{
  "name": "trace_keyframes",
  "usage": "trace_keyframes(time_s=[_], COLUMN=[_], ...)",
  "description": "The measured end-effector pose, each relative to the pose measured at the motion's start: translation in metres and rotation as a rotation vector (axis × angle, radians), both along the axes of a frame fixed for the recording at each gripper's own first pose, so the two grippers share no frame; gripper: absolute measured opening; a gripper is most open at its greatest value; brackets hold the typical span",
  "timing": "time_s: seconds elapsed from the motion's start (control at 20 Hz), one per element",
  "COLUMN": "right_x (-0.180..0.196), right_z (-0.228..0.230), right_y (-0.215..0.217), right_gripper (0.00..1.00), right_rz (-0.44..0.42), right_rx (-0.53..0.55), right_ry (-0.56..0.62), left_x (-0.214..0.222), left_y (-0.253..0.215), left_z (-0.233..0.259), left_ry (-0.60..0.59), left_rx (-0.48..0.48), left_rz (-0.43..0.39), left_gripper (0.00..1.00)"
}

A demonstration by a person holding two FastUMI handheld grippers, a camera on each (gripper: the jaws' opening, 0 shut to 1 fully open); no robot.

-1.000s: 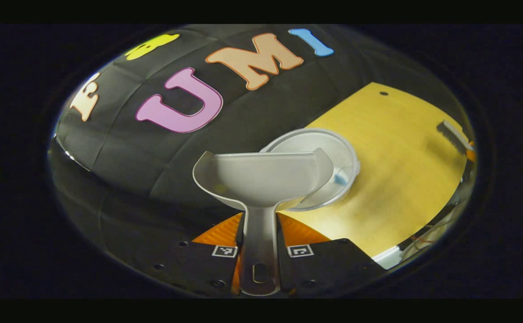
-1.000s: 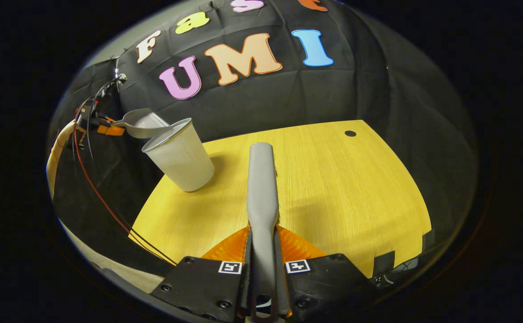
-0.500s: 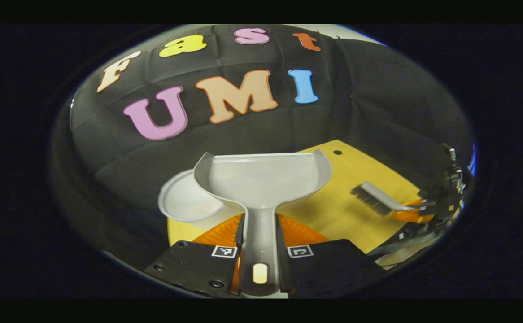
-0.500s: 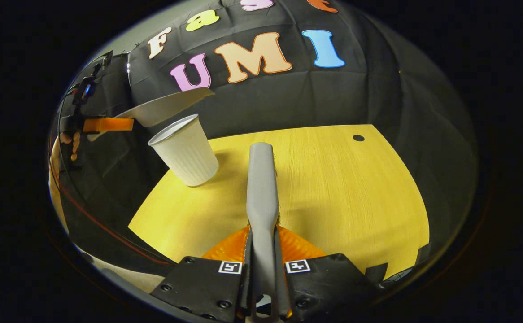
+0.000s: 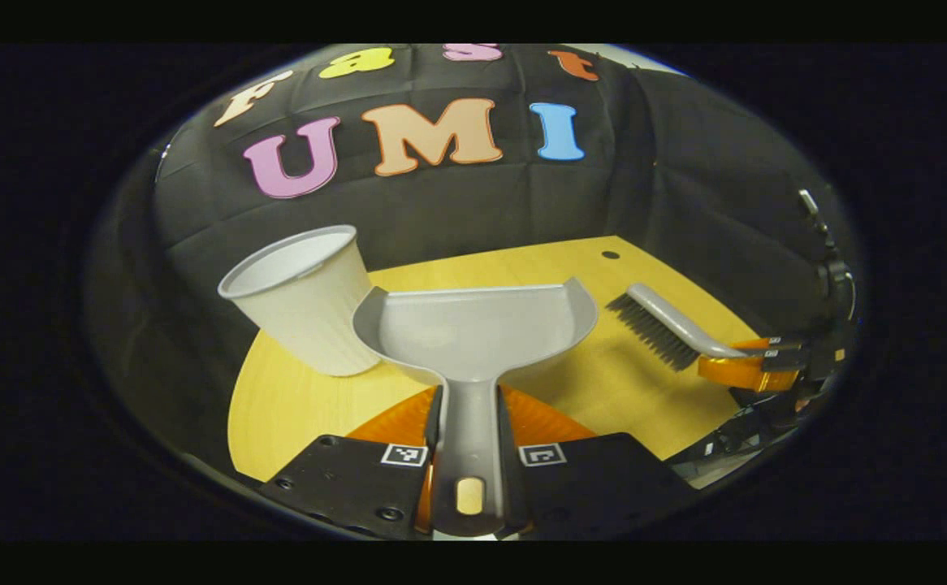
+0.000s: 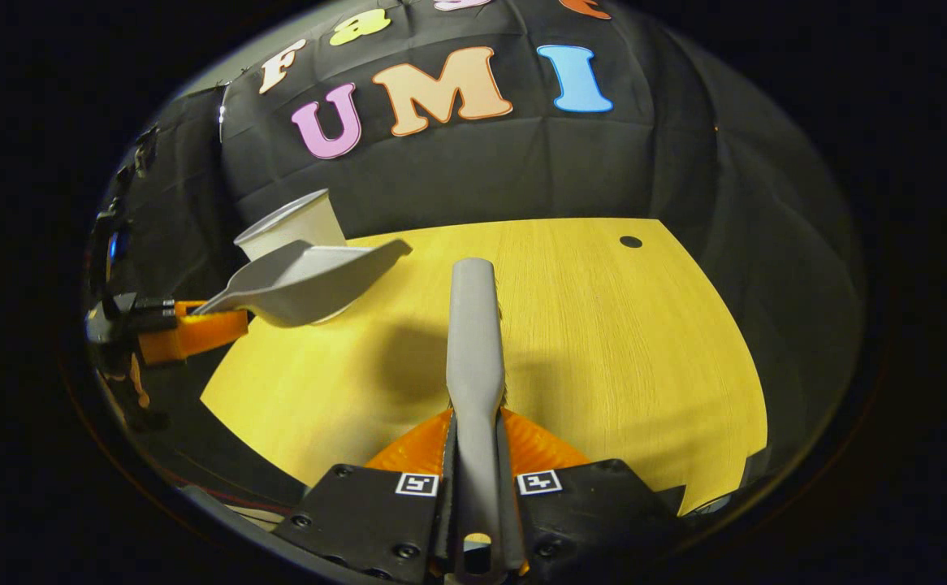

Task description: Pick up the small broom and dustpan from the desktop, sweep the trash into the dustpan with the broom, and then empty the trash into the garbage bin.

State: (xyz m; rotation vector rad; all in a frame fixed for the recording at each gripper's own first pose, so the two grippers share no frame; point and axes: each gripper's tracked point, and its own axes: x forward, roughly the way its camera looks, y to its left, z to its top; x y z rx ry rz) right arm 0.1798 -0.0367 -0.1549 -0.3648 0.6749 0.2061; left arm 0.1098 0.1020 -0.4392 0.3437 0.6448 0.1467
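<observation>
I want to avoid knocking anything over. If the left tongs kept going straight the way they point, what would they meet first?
Probably nothing on the table: the dustpan they hold leads, the cup sits off to the left, and only the wall lies ahead. Depth is unclear.

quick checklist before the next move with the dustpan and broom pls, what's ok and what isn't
1. Grey plastic dustpan gripped: ok, the left claw is shut on its handle.
2. Grey brush-style small broom gripped: ok, the right claw is shut on its handle.
3. Dustpan emptied: ok, its scoop shows no trash in the left gripper view.
4. White ribbed paper cup serving as the bin stands upright on the yellow wooden desktop: ok.
5. Trash inside the cup: cannot tell, its inside is hidden from here.
6. Desktop free of trash where visible: ok; the part behind the dustpan, cannot tell.
</observation>
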Motion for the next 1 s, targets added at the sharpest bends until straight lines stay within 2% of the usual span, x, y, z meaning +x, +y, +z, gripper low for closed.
trace_keyframes(time_s=[0.2, 0.3, 0.35, 0.45, 0.65, 0.8, 0.85, 0.9, 1.0], right_x=[0.014, 0.022, 0.029, 0.039, 0.046, 0.056, 0.054, 0.055, 0.056], right_z=[-0.044, -0.06, -0.066, -0.071, -0.092, -0.107, -0.107, -0.107, -0.104], right_y=[0.003, 0.004, 0.003, 0.005, 0.014, 0.012, 0.011, 0.012, 0.013], right_gripper=[0.2, 0.17, 0.2, 0.2, 0.2, 0.2, 0.2, 0.17, 0.2], right_rz=[-0.038, -0.069, -0.077, -0.088, -0.107, -0.111, -0.111, -0.108, -0.106], right_rx=[-0.008, 0.0, -0.009, -0.033, -0.071, -0.088, -0.092, -0.091, -0.087], right_ry=[0.05, 0.078, 0.078, 0.069, 0.096, 0.108, 0.115, 0.113, 0.114], left_x=[-0.007, -0.007, -0.008, -0.011, -0.004, 0.0, -0.002, -0.003, -0.006], left_y=[0.013, 0.026, 0.033, 0.043, 0.047, 0.047, 0.046, 0.046, 0.048], left_z=[-0.054, -0.071, -0.079, -0.094, -0.114, -0.119, -0.119, -0.12, -0.124], left_ry=[0.027, 0.046, 0.051, 0.064, 0.082, 0.08, 0.081, 0.073, 0.073], left_rx=[-0.104, -0.106, -0.095, -0.062, -0.107, -0.068, -0.065, -0.067, -0.066], left_rz=[0.118, 0.161, 0.175, 0.184, 0.219, 0.206, 0.208, 0.207, 0.211], left_gripper=[0.26, 0.27, 0.28, 0.26, 0.26, 0.29, 0.28, 0.28, 0.26])
